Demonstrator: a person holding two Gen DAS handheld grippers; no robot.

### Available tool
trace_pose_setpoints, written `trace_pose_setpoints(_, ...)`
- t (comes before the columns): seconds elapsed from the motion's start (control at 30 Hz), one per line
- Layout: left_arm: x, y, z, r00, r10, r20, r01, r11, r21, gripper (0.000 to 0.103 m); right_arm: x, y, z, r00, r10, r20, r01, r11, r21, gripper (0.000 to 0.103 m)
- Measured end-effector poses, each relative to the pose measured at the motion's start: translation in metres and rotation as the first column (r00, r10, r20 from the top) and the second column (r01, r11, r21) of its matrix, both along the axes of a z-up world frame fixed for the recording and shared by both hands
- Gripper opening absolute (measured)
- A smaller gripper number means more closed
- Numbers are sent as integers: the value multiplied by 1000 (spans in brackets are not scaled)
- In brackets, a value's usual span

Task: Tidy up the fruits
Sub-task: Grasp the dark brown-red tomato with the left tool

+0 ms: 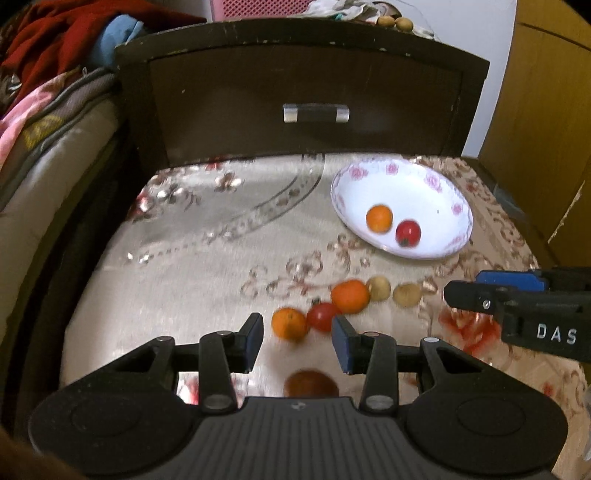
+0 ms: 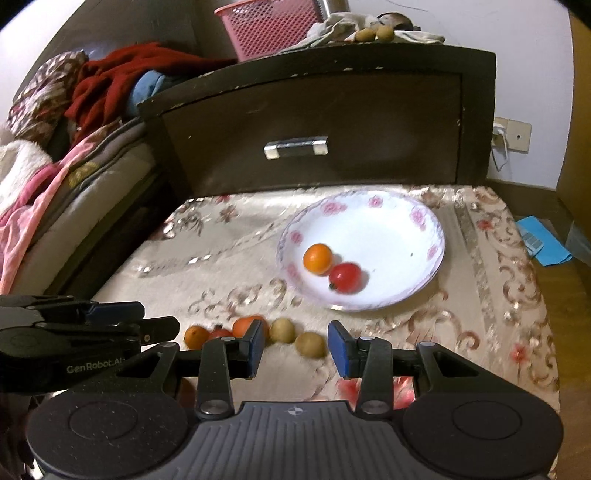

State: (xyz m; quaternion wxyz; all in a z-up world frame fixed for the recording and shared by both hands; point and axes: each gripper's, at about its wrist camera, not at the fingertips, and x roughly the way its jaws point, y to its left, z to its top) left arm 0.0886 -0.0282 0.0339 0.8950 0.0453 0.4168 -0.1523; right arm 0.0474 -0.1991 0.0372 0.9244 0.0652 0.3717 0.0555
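A white floral bowl (image 1: 436,177) (image 2: 391,214) on the patterned cloth holds a small orange (image 1: 379,218) (image 2: 317,259) and a red tomato (image 1: 407,232) (image 2: 345,277). A row of fruit lies in front of it: an orange (image 1: 289,324) (image 2: 196,336), a tomato (image 1: 323,316), a larger orange (image 1: 350,296) (image 2: 245,325) and two brown round fruits (image 1: 378,288) (image 1: 406,294) (image 2: 282,330) (image 2: 311,344). My left gripper (image 1: 297,341) is open just short of the left orange and tomato. My right gripper (image 2: 297,345) is open near the brown fruits. A reddish fruit (image 1: 311,384) lies under the left gripper.
A dark wooden drawer front (image 1: 314,110) (image 2: 314,122) with a metal handle stands behind the cloth. A bed with blankets (image 1: 48,122) (image 2: 55,166) is at the left. A pink basket (image 2: 269,26) and two more brown fruits (image 2: 373,33) sit on top of the cabinet.
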Motion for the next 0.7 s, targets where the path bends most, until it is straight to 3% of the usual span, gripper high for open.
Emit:
trace_pose_setpoints(0.37, -12, 1, -26, 997, -18, -71, 21, 999, 40, 50, -13, 10, -9, 999, 19, -43, -18, 1000, 6, 40)
trace_pose_setpoints(0.7, -11, -11, -44, 993, -59, -100, 64, 997, 43, 59, -9, 3, -18, 997, 21, -72, -20, 1000, 16, 40)
